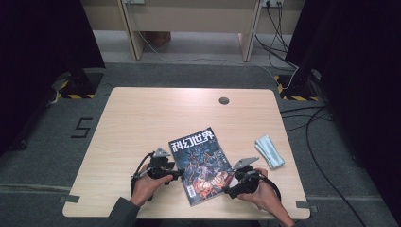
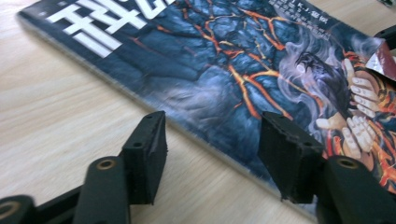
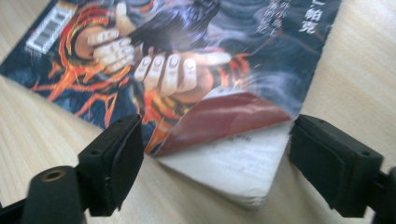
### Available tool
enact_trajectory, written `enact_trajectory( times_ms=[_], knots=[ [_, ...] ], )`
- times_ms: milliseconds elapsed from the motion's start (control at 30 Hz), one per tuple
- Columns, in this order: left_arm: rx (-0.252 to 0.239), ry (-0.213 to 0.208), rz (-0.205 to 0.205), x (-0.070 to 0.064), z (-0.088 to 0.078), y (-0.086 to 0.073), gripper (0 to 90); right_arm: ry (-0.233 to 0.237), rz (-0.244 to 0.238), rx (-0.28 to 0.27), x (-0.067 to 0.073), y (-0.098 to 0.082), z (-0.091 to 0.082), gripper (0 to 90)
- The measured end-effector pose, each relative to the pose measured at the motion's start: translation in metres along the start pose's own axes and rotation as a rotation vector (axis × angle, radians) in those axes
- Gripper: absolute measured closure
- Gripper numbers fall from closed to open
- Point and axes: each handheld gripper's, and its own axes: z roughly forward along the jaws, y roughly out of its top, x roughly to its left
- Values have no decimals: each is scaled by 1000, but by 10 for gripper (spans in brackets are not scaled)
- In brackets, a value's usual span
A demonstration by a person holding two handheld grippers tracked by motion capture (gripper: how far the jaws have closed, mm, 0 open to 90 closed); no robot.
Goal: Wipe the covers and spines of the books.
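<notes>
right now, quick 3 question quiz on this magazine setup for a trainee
1. True or false: the magazine cover lies fully flat.
2. Which gripper sits at the curled corner: A the left gripper, B the right gripper?
3. What lies on the table to the right of the magazine?

Key:
1. False, one corner curls up.
2. B, with its jaws open on either side of the corner.
3. A folded pale cloth.

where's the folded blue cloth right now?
High view: the folded blue cloth lies on the table near its right edge, just right of the magazine and beyond the right hand-held gripper.
</notes>
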Motion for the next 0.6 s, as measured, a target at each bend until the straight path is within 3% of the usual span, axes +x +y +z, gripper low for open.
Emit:
enact_trajectory(
  times_ms=[100,167,300,467,600],
  knots=[
    [0,29,25,0,5,6,429,-11,-8,7,6,0,1,150],
    [-5,31,15,3,8,9,438,-52,-30,18,15,2,5,144],
    [-26,32,-2,10,12,14,439,-70,-25,13,17,5,8,140],
    [-38,82,4,14,23,26,415,-119,24,-7,22,15,17,137],
    [-44,93,0,17,26,30,412,-145,57,-21,23,24,25,132]
  ],
)
